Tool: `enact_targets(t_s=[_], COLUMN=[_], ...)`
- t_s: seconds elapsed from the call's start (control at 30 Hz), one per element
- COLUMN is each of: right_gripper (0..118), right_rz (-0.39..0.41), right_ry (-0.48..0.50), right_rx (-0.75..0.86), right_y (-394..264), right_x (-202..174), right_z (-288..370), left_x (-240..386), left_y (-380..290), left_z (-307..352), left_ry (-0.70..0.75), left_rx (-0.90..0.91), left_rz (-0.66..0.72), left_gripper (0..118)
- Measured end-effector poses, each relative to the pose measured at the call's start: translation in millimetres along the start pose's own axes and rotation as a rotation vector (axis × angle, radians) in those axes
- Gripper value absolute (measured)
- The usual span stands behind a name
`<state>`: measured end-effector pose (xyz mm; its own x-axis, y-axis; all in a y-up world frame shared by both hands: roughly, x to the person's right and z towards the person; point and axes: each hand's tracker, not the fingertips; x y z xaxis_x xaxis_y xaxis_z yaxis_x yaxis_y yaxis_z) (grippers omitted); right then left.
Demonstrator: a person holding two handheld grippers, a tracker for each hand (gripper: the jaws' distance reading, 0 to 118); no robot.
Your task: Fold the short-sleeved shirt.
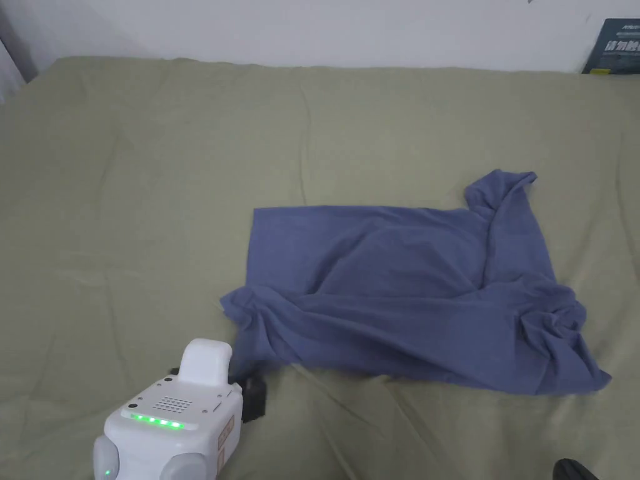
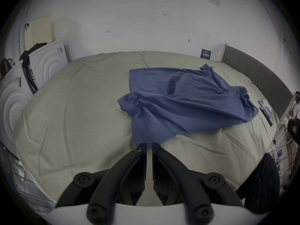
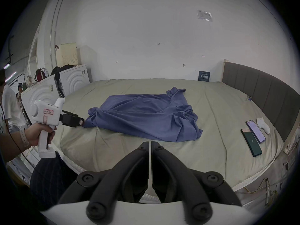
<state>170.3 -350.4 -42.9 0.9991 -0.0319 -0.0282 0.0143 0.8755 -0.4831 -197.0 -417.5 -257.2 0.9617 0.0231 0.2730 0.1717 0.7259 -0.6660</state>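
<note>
Shirt lies crumpled mid-frame on bed, long axis left-right. Our left gripper, lower left, jaws closed at near-left hem corner; whether cloth is pinched we cannot tell. Our right gripper closed, empty, well short of shirt.

Bare bed left of shirt; phones lie right.

The shirt lies on the bed — two phones to its right, the wall behind.
</note>
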Motion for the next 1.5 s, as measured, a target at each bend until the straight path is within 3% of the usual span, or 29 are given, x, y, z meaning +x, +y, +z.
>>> enact_targets(t_s=[0.07,0.1,0.37,0.43,0.47,0.5,0.53,0.57,0.63,0.83,1.03,1.17,1.2,1.23,1.27,1.33,1.37,1.43,1.5], right_gripper=[4,4,4,4,4,4,4,4,4,4,4,6,25,62,62,92,118,117,117], right_rz=[-0.010,-0.014,-0.019,-0.017,-0.019,-0.022,-0.025,-0.026,-0.030,0.003,0.033,0.014,-0.017,-0.040,-0.059,-0.070,-0.071,-0.080,-0.110], right_ry=[0.003,0.007,0.005,0.002,0.002,0.004,0.003,0.001,0.002,-0.025,-0.116,-0.116,-0.076,-0.042,-0.024,-0.067,-0.054,-0.058,-0.050], right_rx=[-0.002,-0.004,-0.016,-0.017,-0.017,-0.020,-0.022,-0.024,-0.027,-0.084,-0.155,-0.194,-0.219,-0.247,-0.263,-0.299,-0.322,-0.260,-0.318], right_y=[-0.5,-0.7,1.5,1.6,1.4,1.1,1.1,0.9,0.4,3.6,20.2,31.0,32.1,33.1,33.5,32.5,31.1,29.3,26.3], right_x=[0.9,1.5,3.1,3.1,3.5,4.0,3.9,3.9,5.2,26.5,82.9,114.0,120.4,125.8,130.4,133.6,135.2,138.7,141.3], right_z=[0.6,0.4,-3.0,-3.6,-3.9,-4.4,-4.7,-4.9,-5.6,-31.6,-90.4,-125.6,-133.3,-141.7,-150.0,-166.0,-172.2,-169.3,-185.7], left_x=[-2.7,2.4,-2.8,-6.5,-7.8,-6.3,-4.0,-2.8,-1.3,-6.9,-6.3,-6.5,-5.7,-4.4,-3.2,-1.3,0.4,2.1,2.5], left_y=[-1.5,4.3,7.1,9.1,10.1,11.2,10.5,9.6,10.2,14.3,18.6,20.6,21.6,22.7,23.6,24.8,25.1,26.0,26.7], left_z=[-5.7,-7.6,-39.0,-42.2,-42.2,-42.1,-42.8,-41.2,-40.7,-39.0,-45.0,-47.6,-47.7,-47.8,-47.5,-48.4,-48.8,-49.4,-50.0], left_ry=[-0.057,-0.087,-0.016,-0.058,-0.051,-0.041,-0.028,-0.015,-0.114,-0.103,-0.081,-0.081,-0.081,-0.080,-0.074,-0.058,-0.053,-0.046,-0.036], left_rx=[-0.093,-0.012,-0.083,-0.116,-0.112,-0.108,-0.106,-0.101,-0.145,-0.127,-0.136,-0.146,-0.151,-0.155,-0.154,-0.156,-0.156,-0.154,-0.153], left_rz=[0.033,0.041,0.033,0.059,0.047,0.032,0.000,-0.028,0.033,0.063,0.086,0.113,0.115,0.111,0.102,0.067,0.050,0.048,0.055], left_gripper=[118,118,118,111,97,57,24,16,13,10,10,11,11,10,10,10,10,10,10])
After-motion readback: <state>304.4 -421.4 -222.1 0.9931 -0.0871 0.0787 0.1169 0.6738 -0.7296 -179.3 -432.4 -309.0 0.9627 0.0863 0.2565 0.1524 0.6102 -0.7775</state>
